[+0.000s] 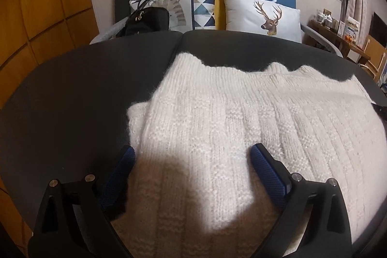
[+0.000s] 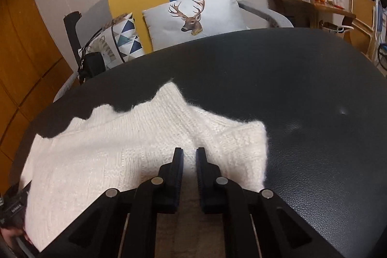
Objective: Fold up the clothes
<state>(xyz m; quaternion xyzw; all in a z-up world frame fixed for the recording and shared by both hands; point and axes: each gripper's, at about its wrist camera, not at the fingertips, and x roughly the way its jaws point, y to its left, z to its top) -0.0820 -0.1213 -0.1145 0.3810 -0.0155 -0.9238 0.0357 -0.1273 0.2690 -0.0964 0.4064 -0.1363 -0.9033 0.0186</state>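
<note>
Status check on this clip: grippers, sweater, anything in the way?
Left gripper wide open over the white knit sweater. Right gripper jaws nearly closed at the sweater's near edge; a grip cannot be confirmed. Sweater flat on the dark table. Nothing in the way.

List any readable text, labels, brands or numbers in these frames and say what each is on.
None can be read.
Small white lettering on the black device at the right wrist view's lower left edge: too small and blurred.
Cards and boxes on the side table: print too small.

Both wrist cams close, angled down; share white sweater [image 1: 217,117], deer cushion [image 2: 193,16].
</note>
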